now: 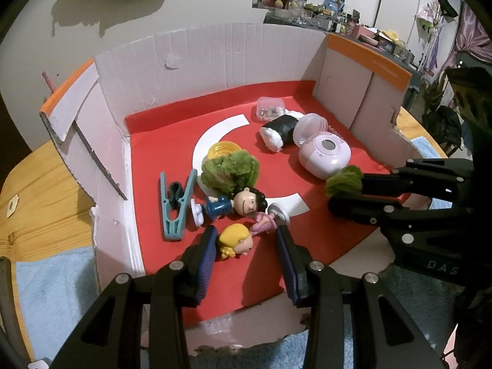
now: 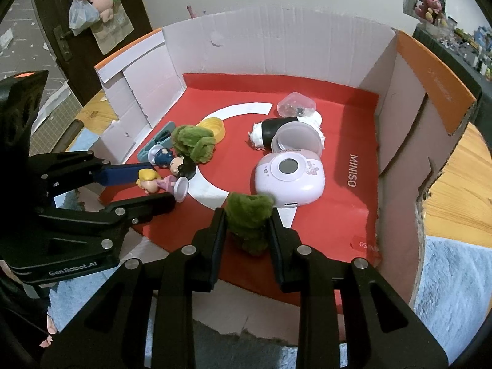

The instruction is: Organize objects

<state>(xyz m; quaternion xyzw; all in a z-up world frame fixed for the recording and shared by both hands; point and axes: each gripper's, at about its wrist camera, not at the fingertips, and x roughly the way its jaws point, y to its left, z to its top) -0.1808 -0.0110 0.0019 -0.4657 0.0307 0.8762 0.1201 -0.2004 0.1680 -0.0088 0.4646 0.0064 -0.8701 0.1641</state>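
Two grippers are in play: the right gripper [image 2: 246, 230] has its jaws pinching a green fuzzy toy [image 2: 248, 215] just above the red mat [image 2: 332, 215], while the left gripper [image 1: 246, 246] brackets the blonde figurine [image 1: 235, 241], jaws spread and not visibly pressing it. Best to close squarely on the head (it's round, likely slippery). "MINISO" reads on the mat; "GenRobot.AI" on the left gripper.

I see a red mat [image 1: 172, 141] bearing a white curved band [image 1: 212, 132], a yellow-haired figurine [image 1: 235, 241] in pink, and a teal clothespin [image 1: 175, 207] at lower left. Fuzzy green plush [image 2: 249, 218] sits mid-frame, beside a pale pink gadget [image 2: 290, 178] with a grey disc.
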